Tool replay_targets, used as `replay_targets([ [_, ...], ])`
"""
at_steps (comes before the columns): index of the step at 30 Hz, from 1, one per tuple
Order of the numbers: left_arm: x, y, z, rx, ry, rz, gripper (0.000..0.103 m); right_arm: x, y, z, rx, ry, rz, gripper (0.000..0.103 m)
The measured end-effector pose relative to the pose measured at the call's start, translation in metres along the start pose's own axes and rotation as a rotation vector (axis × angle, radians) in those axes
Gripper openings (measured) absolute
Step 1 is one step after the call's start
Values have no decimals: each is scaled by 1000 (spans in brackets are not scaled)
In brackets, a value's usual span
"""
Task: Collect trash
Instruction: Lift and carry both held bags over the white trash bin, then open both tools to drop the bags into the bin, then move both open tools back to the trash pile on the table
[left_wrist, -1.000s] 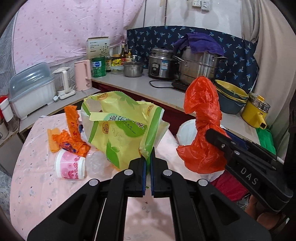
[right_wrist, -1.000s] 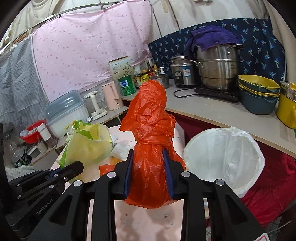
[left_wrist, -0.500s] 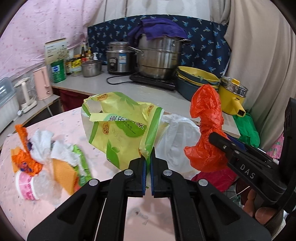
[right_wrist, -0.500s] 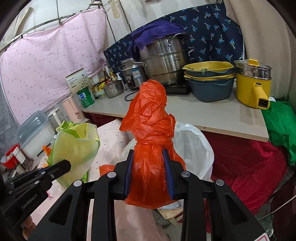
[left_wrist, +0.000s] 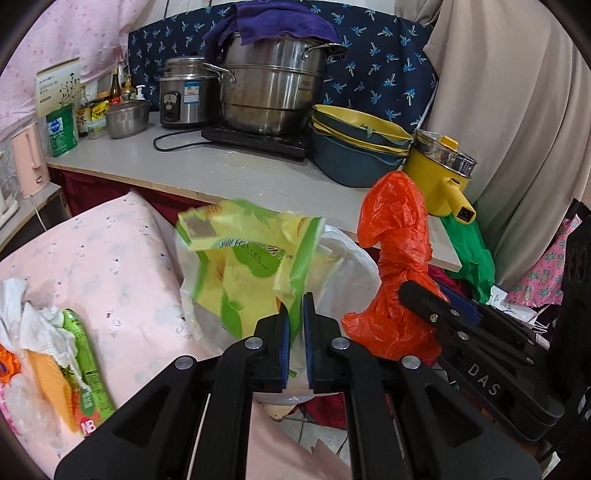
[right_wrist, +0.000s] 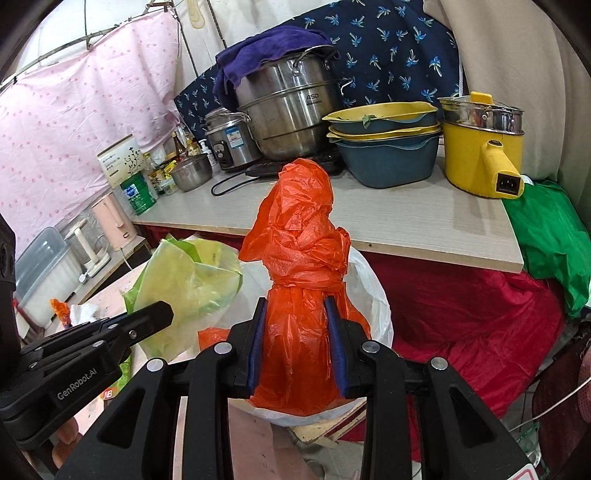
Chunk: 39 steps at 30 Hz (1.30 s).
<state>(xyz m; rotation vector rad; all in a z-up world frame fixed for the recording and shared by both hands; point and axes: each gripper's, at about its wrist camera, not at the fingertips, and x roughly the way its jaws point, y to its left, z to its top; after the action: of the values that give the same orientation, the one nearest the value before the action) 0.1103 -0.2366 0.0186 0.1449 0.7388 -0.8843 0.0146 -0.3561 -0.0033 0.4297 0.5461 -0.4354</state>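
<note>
Cluttered kitchen nook, pink table (left_wrist: 110, 266) w/ leftover wrappers and tissue (left_wrist: 55, 350) far left, not collected yet. Left gripper (left_wrist: 295, 339) just easing open, yellow-green bag (left_wrist: 251, 266) blurred, prob dropping into white-lined bin (right_wrist: 373, 295) btw the grippers. Right gripper (right_wrist: 295, 343) clamped on knotted orange bag (right_wrist: 299, 280), crinkly, poised over bin. Roughly halfway imo.

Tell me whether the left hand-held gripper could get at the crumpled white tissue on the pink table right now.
Probably not yet. The left hand-held gripper has only just begun opening, and the yellow-green bag is between its pads over the white-lined bin. The path to the crumpled white tissue looks clear once the bag drops.
</note>
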Motion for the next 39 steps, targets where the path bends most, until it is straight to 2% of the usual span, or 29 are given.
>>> replay_targets([
  [1,3,2,0,-11,-2,-9,10,2,0,0,0,2,-2,29],
  [6,9,16,-1,-76,-13,-14,39,11,0,1,-1,9,-6,29],
  [11,4,31,-5,-115,-19,29,50,18,6,1,-11,11,-3,33],
  [16,-3,48,-10,-148,-19,92,54,22,15,4,-19,2,8,34],
  [21,-18,63,-15,-176,-37,152,66,23,26,8,-26,-13,22,45],
  [29,-40,88,-25,-227,-55,223,68,13,49,10,-48,-29,57,55],
  [39,-78,126,-52,-312,-69,322,68,2,85,-1,-95,-18,109,56],
])
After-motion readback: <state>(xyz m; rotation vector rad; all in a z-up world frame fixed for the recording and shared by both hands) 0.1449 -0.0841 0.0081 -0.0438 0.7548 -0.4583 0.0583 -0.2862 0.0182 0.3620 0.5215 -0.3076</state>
